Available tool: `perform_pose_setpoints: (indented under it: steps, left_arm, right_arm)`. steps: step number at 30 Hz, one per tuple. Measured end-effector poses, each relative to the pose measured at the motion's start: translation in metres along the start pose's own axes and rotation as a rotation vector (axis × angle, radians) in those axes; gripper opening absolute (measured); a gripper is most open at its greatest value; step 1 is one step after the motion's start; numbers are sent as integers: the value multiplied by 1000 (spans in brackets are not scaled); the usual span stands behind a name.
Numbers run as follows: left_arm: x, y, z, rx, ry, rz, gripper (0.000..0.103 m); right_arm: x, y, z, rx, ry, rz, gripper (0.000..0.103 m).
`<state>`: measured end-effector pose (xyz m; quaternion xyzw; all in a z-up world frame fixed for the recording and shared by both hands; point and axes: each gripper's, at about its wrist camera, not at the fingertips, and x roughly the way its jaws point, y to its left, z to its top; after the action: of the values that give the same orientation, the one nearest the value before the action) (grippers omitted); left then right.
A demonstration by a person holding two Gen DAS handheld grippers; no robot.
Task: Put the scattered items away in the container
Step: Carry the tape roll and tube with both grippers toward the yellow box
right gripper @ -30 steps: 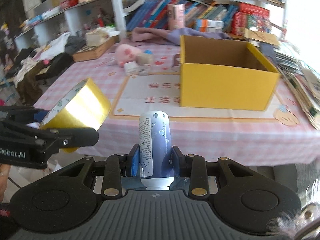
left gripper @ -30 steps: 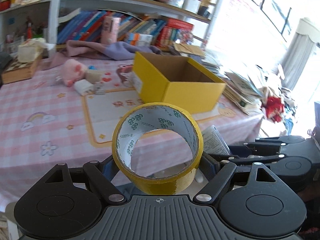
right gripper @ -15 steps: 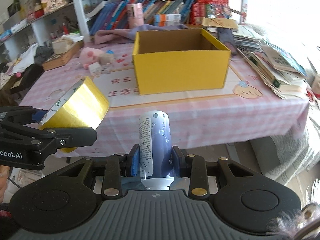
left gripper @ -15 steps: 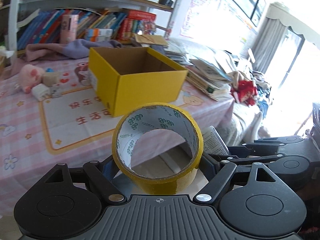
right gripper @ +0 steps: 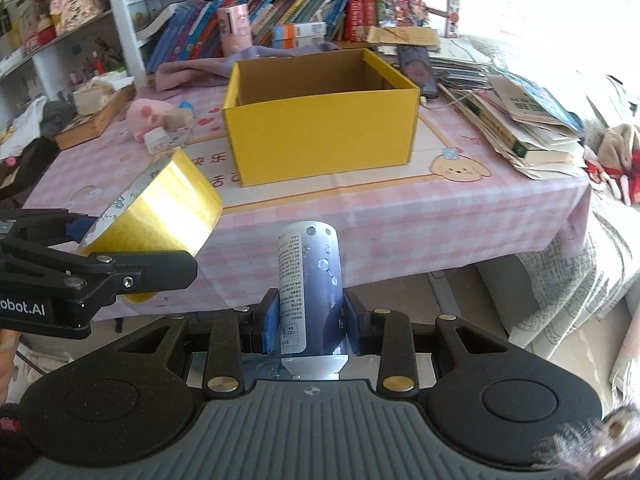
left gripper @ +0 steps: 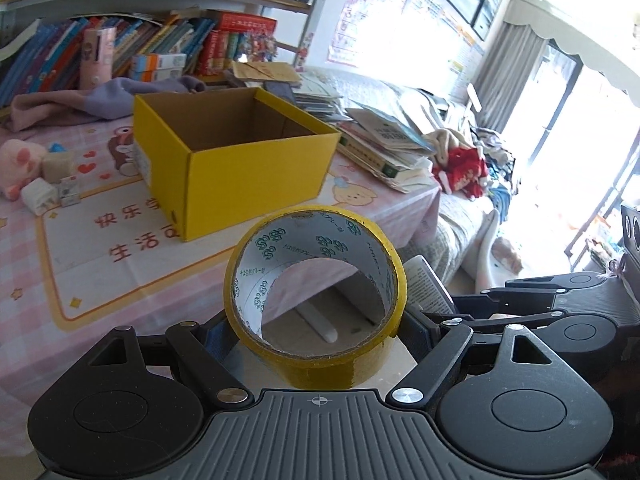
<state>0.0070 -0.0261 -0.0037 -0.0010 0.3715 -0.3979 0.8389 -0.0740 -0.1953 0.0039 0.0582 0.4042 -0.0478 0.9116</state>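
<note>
- Left gripper (left gripper: pixel 316 332) grips a roll of yellow tape (left gripper: pixel 316 292) across its outer wall, one finger on each side, with the ring's open hole facing the camera.
- Right gripper (right gripper: pixel 309 320) is closed narrowly on a small blue bottle (right gripper: pixel 309 280), its blue pads pressing the lower body while the rounded end points away toward the table.
- Both held things hang in the air at the near edge of the table (right gripper: pixel 400 216), short of the yellow box (right gripper: pixel 320 128), which sits open-topped in the middle of the pink checked cloth.
- Judging by its look, the tape should be light and stiff. The cardboard core resists the squeeze, so a hold across the outer wall seems sound, though the glossy tape face could slip if the grip loosened.
- By the same reckoning, the bottle is likely light plastic, smooth and round, and apt to swivel between flat pads. A hold low on the body, as now, leaves the free end long, so a tilt might make it swing.
- Neither thing looks fragile, so a short drop into the box should do no harm.
- Inside, the tape's core is white with green printed marks, and the outer wrap shines golden in the right wrist view.
- White text runs down one side of the bottle, with pale dots and lines on the blue side.
- Farther left on the cloth lie a pink plush toy (right gripper: pixel 148 114) and some small blocks (right gripper: pixel 160 140), still outside the box.
</note>
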Motion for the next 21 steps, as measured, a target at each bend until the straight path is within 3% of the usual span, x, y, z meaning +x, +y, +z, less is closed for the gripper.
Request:
perform_pose_setpoints:
  steps: [13,21]
  left_arm:
    - [27,0,21,65,23,-72,84]
    - [39,3,35,97,-6,-103,84]
  right_arm:
    - [11,-13,20,36,-3,-61,31]
    - [26,-19,39,25,0,-74,31]
